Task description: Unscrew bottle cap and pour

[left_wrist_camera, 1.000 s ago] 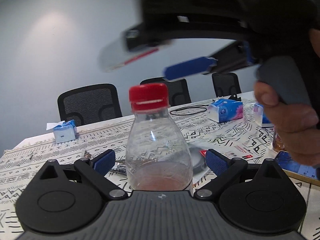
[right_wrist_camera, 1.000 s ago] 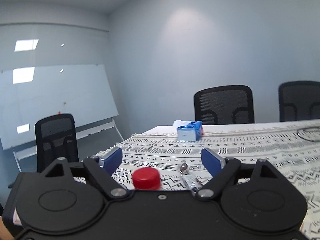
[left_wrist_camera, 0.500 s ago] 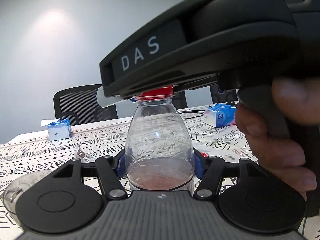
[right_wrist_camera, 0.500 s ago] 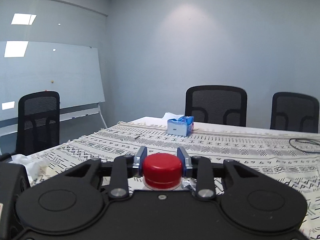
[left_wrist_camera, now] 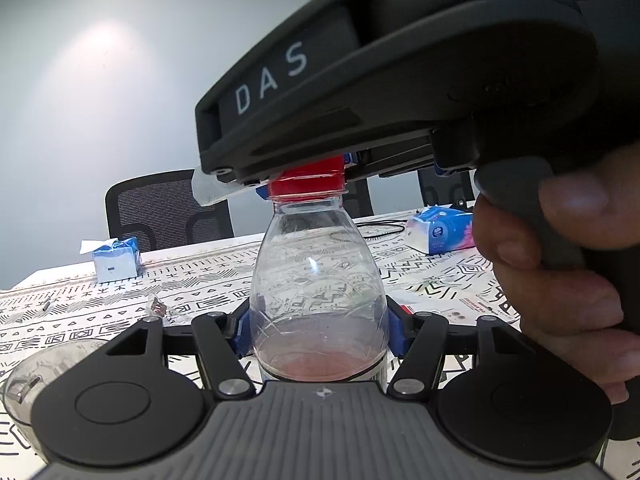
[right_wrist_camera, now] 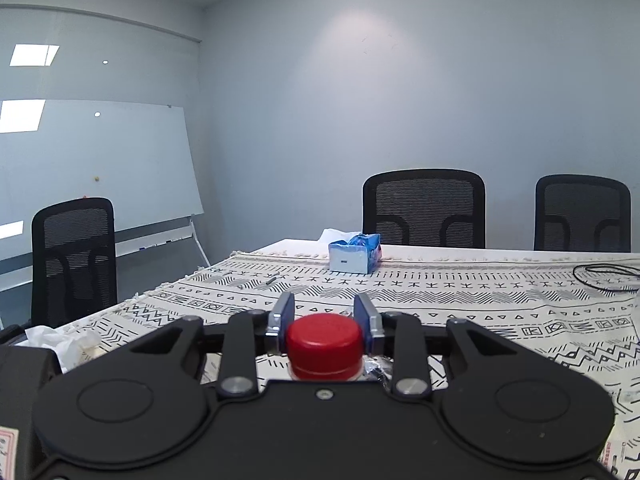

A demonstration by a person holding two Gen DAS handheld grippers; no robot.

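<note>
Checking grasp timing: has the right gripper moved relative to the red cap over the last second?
Yes. The right gripper came in and shut on the red cap, which earlier sat low and unclamped. The bottle stands on the table.

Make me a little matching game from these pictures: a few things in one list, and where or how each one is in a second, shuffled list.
Things:
1. red cap
2. bottle
3. blue tissue box
4. cable

Places or states:
a. coiled on the tablecloth, at the right
b. pinched between the right gripper jaws
c. at the table's far edge, before a chair
d. clamped around its body by the left gripper

Pairs: 1-b, 2-d, 3-c, 4-a
</note>
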